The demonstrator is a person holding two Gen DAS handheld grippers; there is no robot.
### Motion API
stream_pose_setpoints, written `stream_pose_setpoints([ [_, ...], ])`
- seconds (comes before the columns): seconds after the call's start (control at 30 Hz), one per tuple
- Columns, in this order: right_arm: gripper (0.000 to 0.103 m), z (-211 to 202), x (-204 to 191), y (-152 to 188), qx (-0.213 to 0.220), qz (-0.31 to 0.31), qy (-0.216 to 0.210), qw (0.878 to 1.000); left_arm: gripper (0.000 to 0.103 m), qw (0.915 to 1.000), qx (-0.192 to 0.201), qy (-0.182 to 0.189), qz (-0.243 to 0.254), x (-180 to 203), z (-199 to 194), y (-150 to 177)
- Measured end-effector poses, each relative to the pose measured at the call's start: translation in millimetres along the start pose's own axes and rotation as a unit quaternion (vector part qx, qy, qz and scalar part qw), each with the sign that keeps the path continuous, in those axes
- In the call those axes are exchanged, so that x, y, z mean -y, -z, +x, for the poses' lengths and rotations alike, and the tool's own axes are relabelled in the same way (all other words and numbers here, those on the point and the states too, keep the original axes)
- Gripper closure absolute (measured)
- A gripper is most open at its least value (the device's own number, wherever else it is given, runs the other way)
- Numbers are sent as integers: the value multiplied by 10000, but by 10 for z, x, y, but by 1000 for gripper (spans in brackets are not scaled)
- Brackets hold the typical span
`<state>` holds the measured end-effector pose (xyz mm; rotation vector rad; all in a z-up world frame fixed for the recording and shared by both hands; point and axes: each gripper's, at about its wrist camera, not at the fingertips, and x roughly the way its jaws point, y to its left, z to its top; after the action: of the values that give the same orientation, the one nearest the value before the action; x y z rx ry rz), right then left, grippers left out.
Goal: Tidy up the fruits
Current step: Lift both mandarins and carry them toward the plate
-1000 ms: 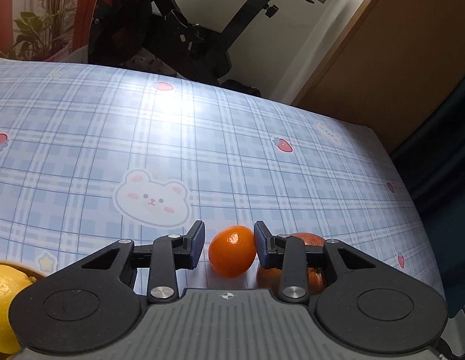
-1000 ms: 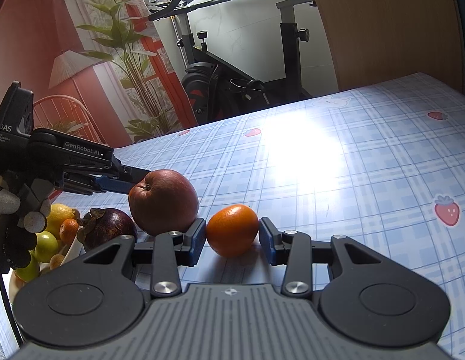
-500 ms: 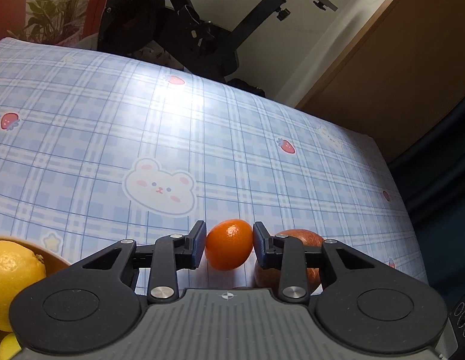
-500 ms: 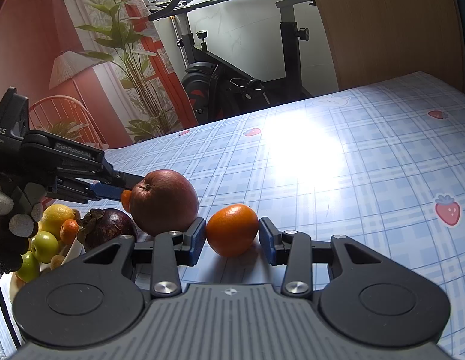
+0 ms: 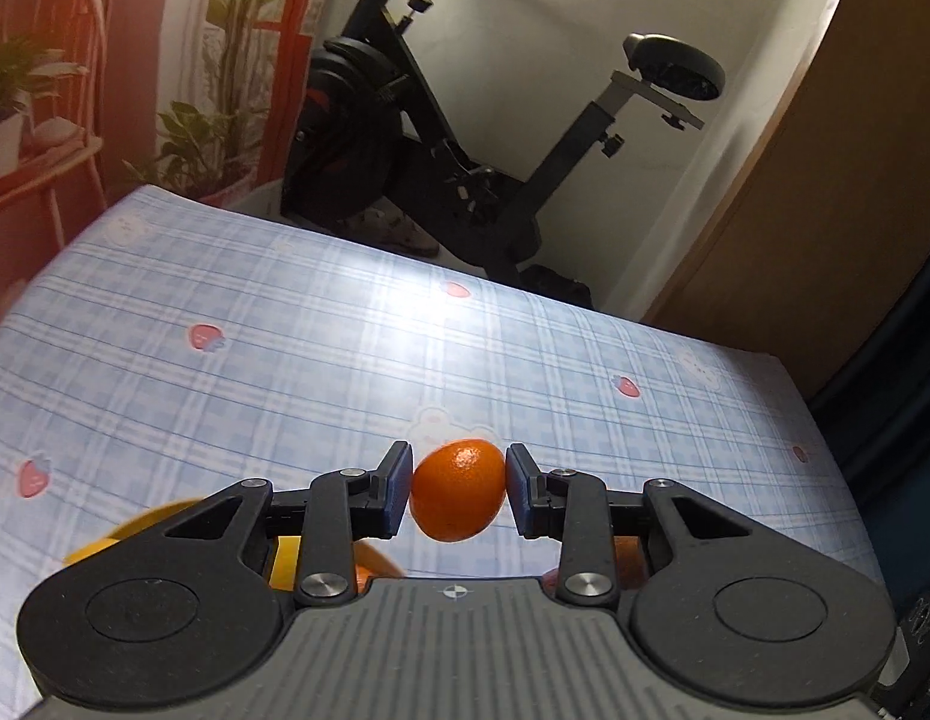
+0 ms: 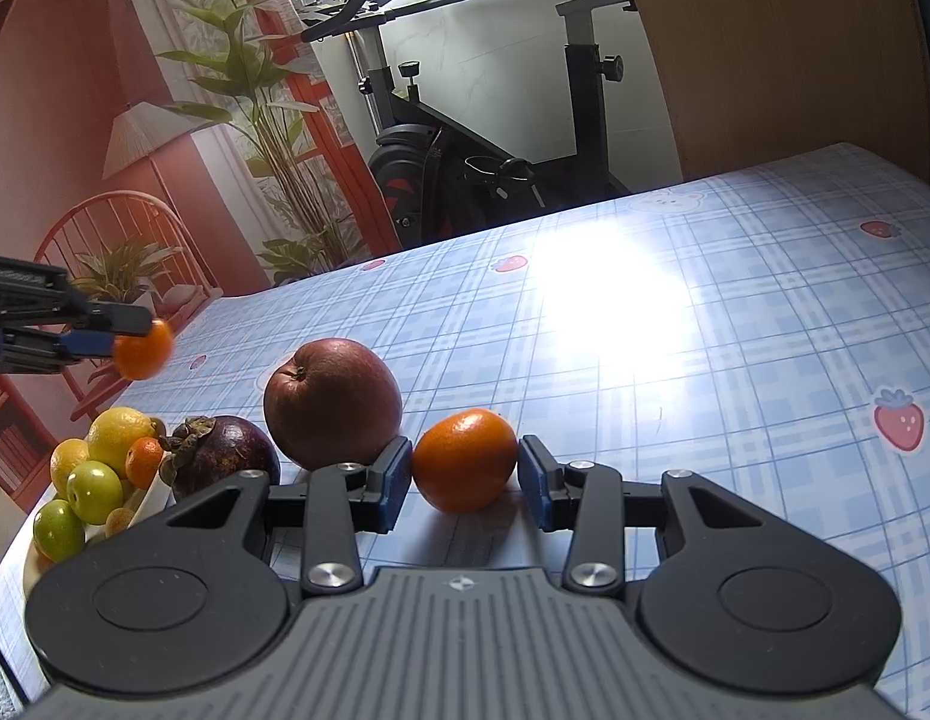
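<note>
Tablecloth (image 6: 735, 360) in right view shows apple (image 6: 333, 402); left hand-held gripper (image 5: 459, 495) grips small orange (image 5: 458, 498), right gapes

I am holding my black left gripper (image 5: 459, 495) raised and angled downward, pads pinching; my black right gripper (image 6: 465, 474) is resting low, pads slightly apart.

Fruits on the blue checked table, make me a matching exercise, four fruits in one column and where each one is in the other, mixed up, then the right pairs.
Column one:
1. small orange
2. orange
3. red apple
4. mangosteen

Column two:
A. on the table, leftmost, next to the fruit bowl
B. between the right gripper's fingers, on the cloth
C. held in the air by the left gripper
D. on the table, between the dark purple fruit and an orange

Pairs: 1-C, 2-B, 3-D, 4-A
</note>
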<state>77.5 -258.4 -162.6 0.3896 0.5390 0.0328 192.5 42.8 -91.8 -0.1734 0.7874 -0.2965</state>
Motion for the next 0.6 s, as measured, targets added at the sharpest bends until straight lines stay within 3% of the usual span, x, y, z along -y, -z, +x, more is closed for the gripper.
stream_pose_setpoints([
  [0.17,61,-12,-40,6,18,-187,17,9998,67,9990,298,-323,-47,-99,-345,96],
  [0.3,61,-76,-154,12,12,-299,36,9995,67,9978,274,-599,-95,-136,-554,203],
  [0.47,61,-227,-424,-63,153,-653,-214,9975,67,9976,228,-583,-294,-251,-811,374],
  [0.6,61,-224,-744,-148,191,-1062,-510,9928,67,9991,30,-360,-243,-272,-785,529],
])
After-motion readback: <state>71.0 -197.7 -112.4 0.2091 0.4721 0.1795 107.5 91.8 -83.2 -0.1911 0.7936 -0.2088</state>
